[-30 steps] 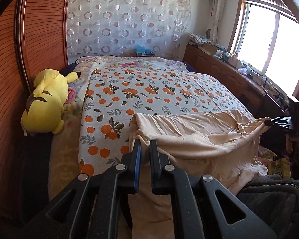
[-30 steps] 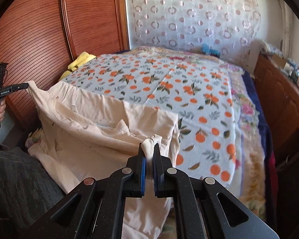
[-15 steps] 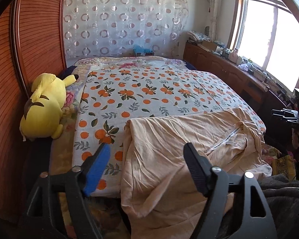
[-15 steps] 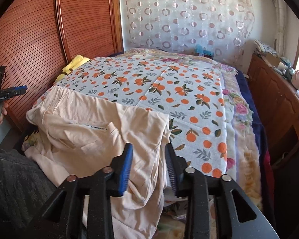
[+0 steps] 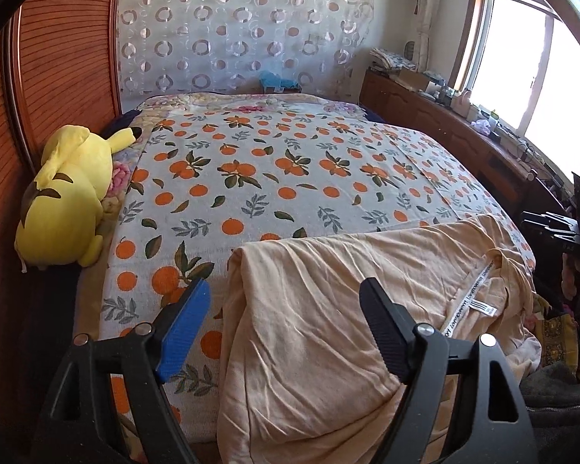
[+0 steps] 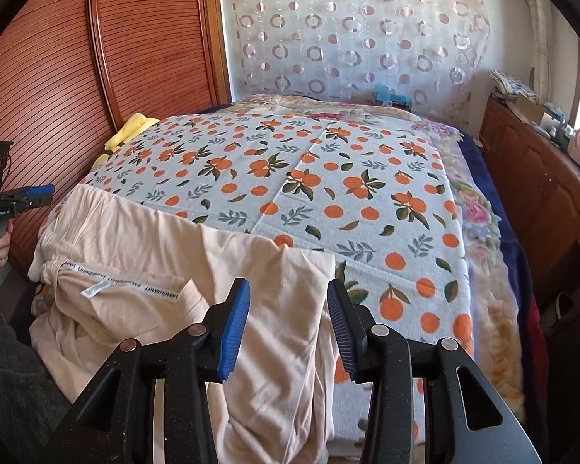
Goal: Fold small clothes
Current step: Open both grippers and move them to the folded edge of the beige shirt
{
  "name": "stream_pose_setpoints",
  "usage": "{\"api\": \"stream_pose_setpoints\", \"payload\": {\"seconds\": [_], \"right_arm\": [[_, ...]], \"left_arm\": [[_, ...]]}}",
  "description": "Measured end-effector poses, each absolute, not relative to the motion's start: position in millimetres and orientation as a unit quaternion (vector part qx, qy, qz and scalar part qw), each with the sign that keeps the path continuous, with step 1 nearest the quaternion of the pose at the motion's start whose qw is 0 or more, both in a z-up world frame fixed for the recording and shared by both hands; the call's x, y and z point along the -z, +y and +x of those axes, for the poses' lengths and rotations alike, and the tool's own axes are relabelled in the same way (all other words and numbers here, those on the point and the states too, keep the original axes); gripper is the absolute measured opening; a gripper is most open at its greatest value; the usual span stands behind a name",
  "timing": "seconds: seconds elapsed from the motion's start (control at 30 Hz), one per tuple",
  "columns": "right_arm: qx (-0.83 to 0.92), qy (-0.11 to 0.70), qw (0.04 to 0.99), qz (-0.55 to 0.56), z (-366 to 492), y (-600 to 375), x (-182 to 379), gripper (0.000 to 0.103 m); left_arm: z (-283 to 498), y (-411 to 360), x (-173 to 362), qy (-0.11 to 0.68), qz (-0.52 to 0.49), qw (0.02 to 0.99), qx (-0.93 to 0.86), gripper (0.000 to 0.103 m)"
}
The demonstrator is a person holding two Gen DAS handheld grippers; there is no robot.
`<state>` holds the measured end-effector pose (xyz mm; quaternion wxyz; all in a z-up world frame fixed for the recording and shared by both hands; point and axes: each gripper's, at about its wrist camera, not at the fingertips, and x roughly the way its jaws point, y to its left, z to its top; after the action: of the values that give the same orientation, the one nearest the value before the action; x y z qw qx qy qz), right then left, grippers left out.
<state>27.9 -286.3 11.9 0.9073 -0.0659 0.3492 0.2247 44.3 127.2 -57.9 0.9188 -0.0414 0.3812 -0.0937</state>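
A pale peach garment [image 5: 328,309] lies crumpled on the near edge of the bed and hangs over its front; it also shows in the right wrist view [image 6: 197,270]. A white label strip [image 5: 469,301] shows on its inside. My left gripper [image 5: 286,328] is open and empty just above the garment's left part. My right gripper [image 6: 288,324] is open and empty above the garment's right edge. Each gripper also shows in the other's view, the right gripper [image 5: 553,228] far right and the left gripper [image 6: 27,197] far left, apart from the cloth.
The bed carries an orange-print cover [image 5: 290,178]. A yellow plush toy [image 5: 65,197] lies at its left side by the wooden wardrobe [image 5: 38,77]. A wooden sideboard [image 5: 464,131] with clutter runs under the window on the right. A patterned curtain [image 6: 348,38] hangs behind.
Both grippers were shut on the garment's corners, holding it stretched. They opened and let it drop on the bed edge, then drew back a little.
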Motion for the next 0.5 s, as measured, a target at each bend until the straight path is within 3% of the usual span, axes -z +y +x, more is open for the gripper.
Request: {"api": "stream_pose_setpoints", "payload": {"seconds": [0.33, 0.47, 0.5], "right_arm": [[-0.199, 0.398, 0.895, -0.019, 93, -286, 17, 0.042], [-0.205, 0.412, 0.888, 0.008, 109, -288, 22, 0.025], [-0.212, 0.412, 0.886, 0.013, 110, -288, 22, 0.016]], "left_arm": [[77, 137, 78, 0.4, -0.047, 0.913, 0.066, 0.08], [87, 136, 88, 0.41, -0.047, 0.909, 0.063, 0.08], [89, 136, 90, 0.412, -0.045, 0.908, 0.061, 0.08]]}}
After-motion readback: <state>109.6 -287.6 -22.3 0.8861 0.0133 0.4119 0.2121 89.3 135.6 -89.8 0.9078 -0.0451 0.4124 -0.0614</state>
